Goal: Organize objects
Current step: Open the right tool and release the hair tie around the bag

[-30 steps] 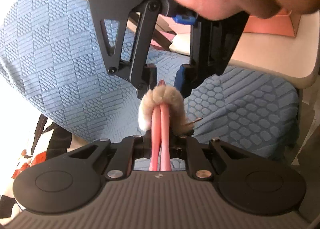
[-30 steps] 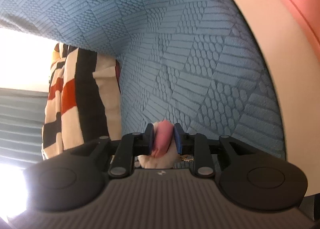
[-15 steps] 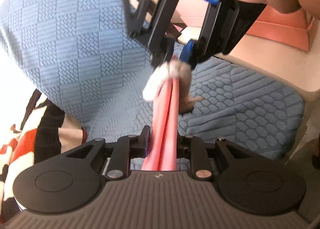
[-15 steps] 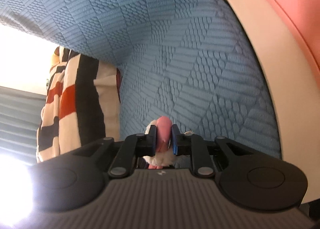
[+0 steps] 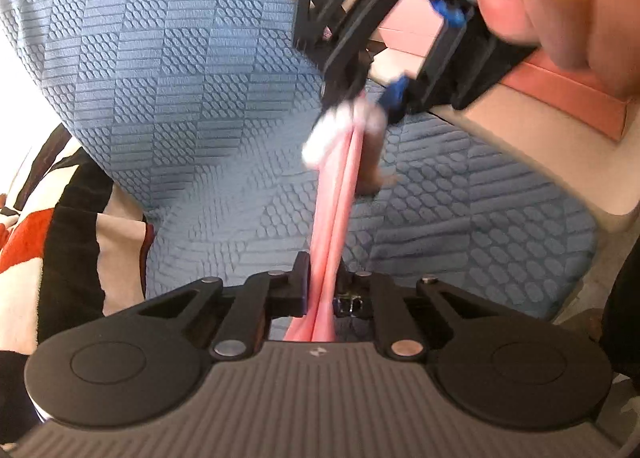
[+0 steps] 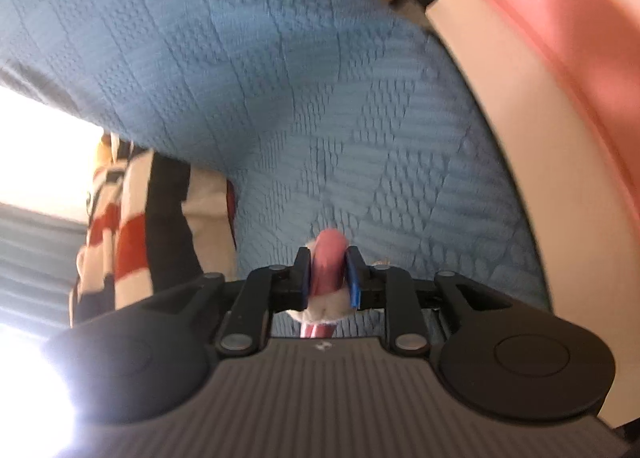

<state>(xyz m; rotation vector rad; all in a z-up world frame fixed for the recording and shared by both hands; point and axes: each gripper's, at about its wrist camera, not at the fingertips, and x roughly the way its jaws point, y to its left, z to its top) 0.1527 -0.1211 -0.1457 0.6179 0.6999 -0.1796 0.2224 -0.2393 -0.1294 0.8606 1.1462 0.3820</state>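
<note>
Tension is what's new: your left tool [image 5: 320, 290] has just clamped back down after loosening for a moment, and it's pinched tight on the pink band [image 5: 334, 218]. A second ago that band was short and the fuzzy pompom [image 5: 320, 138] sat right at your left fingertips. Now the band runs as two taut strands up to the right tool [image 5: 362, 98], which has pulled away and grips the pompom end with its blue pads [image 5: 394, 92]. In the right wrist view the band's pink loop [image 6: 328, 262] is squeezed between the closed jaws, with white fluff [image 6: 320, 310] poking out below. Everything hangs above the blue textured seat cushion [image 5: 180, 98], touching nothing. My guess is you're stretching it open to loop or tidy it, so don't let either end slip.
</note>
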